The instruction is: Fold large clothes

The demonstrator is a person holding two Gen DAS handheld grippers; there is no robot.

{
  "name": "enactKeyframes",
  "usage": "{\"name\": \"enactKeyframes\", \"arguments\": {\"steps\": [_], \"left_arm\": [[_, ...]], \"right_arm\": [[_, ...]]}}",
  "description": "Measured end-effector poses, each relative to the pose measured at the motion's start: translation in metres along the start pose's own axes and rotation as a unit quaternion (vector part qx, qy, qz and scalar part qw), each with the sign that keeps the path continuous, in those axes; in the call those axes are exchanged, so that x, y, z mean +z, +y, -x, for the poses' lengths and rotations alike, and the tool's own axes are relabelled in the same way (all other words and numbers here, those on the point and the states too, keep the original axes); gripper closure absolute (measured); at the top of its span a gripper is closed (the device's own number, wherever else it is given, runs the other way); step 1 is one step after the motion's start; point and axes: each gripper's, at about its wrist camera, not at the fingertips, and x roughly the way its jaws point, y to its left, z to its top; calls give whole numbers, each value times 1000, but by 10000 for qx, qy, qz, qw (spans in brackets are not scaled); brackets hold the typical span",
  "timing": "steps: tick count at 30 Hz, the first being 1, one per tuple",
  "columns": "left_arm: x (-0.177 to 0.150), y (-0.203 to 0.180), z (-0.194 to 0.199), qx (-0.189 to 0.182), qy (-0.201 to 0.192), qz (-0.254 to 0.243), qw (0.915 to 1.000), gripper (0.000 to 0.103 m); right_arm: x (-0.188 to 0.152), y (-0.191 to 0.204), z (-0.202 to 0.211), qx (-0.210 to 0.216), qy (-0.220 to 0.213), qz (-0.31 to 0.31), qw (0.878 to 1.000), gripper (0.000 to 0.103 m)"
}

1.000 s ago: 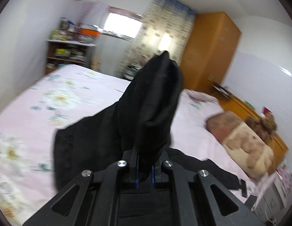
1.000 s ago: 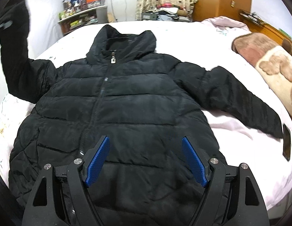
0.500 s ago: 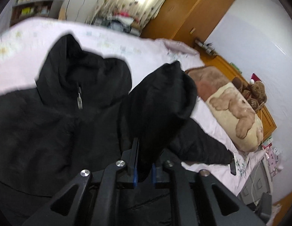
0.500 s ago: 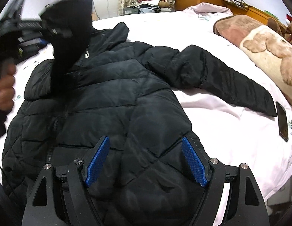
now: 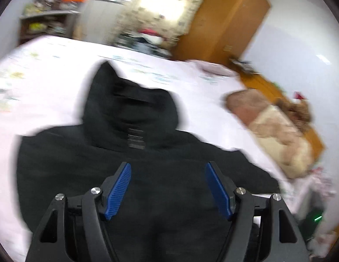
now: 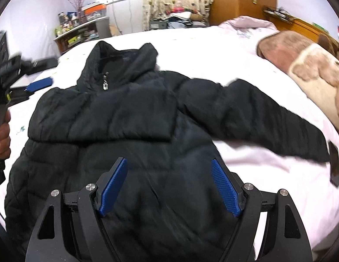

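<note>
Black quilted fabric fills the middle of both views: a padded jacket (image 6: 134, 135) lies front-up on the pale pink bed (image 6: 213, 50), its collar toward the far edge and its hem toward the near edge. One sleeve (image 6: 108, 118) is folded across the chest, lying flat just below the zip pull. The other sleeve (image 6: 267, 122) stretches out over the sheet toward the bed's right edge, its cuff ending just beside a dark phone (image 6: 334, 163).

The left gripper (image 5: 168, 190) has just been opening; its blue pads now stand wide apart with nothing between them, and the jacket's chest lies beneath and beyond them, the collar (image 5: 130, 107) straight ahead. In the right wrist view this tool shows at the left edge, blurred, gripped by a hand (image 6: 2, 135) beside the jacket's shoulder.

The right gripper (image 6: 168, 187) is likewise spread wide and holds nothing; it hangs over the lower front of the jacket, the folded sleeve just ahead of its tips.

A brown and cream cushion (image 6: 305, 65) rests toward the bed's far right corner.
</note>
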Motion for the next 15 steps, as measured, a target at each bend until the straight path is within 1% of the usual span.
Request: {"name": "enactKeyframes", "arguments": {"steps": [1,3,4,5,6,7,8,9,10,11,13,15], "left_arm": [[2,20,0,302,26,17,9995,32],[3,56,-2,891,73,121,9959,33],[1,76,-6,1112,138,267,9933,36],[-2,91,-10,1234,215,369,9914,38],[-7,107,-14,1369,303,495,9889,45],[-11,119,-18,1427,357,588,9874,50],[-16,127,-22,1456,398,623,9866,50],[-22,131,-24,1501,393,583,9862,50],[-27,133,-26,1532,372,505,9862,49],[-30,133,-30,1565,377,454,9859,49],[-35,133,-34,1599,369,374,9857,49],[-38,133,-39,1612,345,341,9857,49]], "right_arm": [[8,4,-7,32,-14,32,10000,25],[23,11,-22,140,-68,69,9999,25],[30,14,-29,165,-71,86,9998,29],[38,18,-40,206,-79,127,9997,32],[46,21,-53,211,-55,173,9996,36],[51,25,-63,195,-10,220,9996,40],[57,28,-79,209,70,259,9994,42],[61,30,-94,175,181,296,9992,48],[63,32,-106,104,296,348,9989,50],[64,33,-121,49,446,396,9982,50],[61,30,-145,92,653,336,9973,50],[55,25,-158,196,724,191,9970,50]]}}
